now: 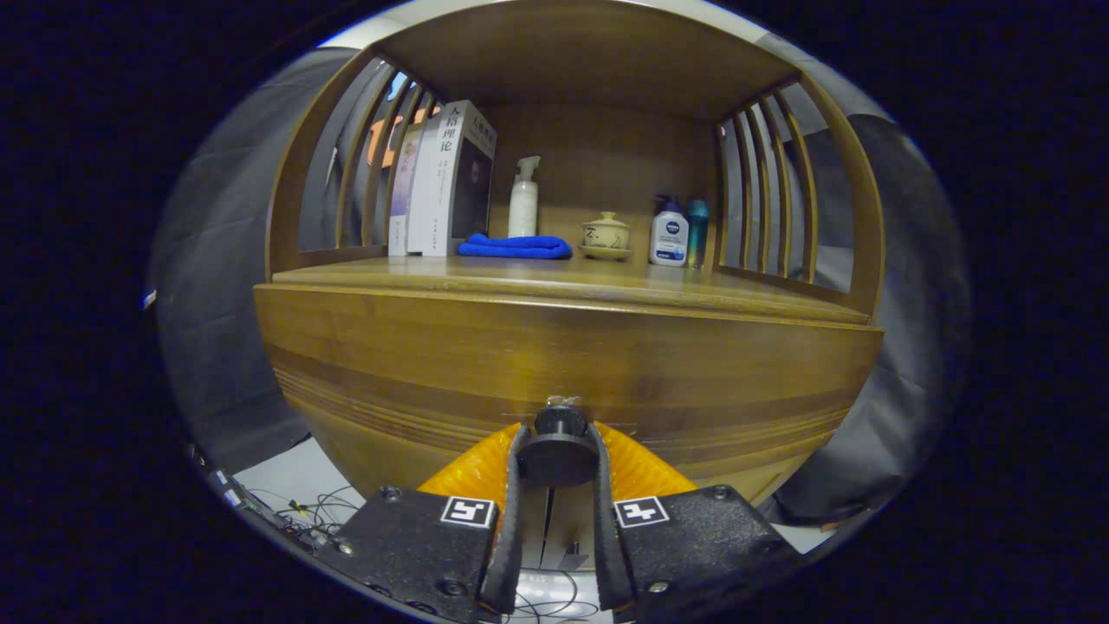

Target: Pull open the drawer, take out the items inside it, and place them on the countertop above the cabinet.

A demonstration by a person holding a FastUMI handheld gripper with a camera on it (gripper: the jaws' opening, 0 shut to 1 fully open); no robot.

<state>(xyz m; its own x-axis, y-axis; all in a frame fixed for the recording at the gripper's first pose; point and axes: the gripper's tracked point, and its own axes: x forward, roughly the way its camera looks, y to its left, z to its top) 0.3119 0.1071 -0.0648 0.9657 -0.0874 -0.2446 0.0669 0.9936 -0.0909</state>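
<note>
Clearly, in the gripper view, the gripper (557,459) is set on the round dark knob (559,446) at the middle of the drawer front (563,364). Its two fingers (511,511) are closed to a narrow gap and stand on either side of the knob, seemingly pressing it from left and right. The grip sits there because the knob is the one handle by which the drawer can be drawn out.

The drawer looks shut: its wide wooden face runs flush below the countertop (554,277), with no opening to be seen. Its long axis lies left to right across the cabinet, the knob points straight back toward the camera, and so the pull should go along the fingers, away from the cabinet. What lies inside is hidden.

On the countertop, well beyond the fingers, stand books (446,178), a spray bottle (522,198) behind a folded blue cloth (515,248), a lidded cup (606,235) and two small bottles (671,234). The front strip of the top is bare, likely the place for the items.
</note>
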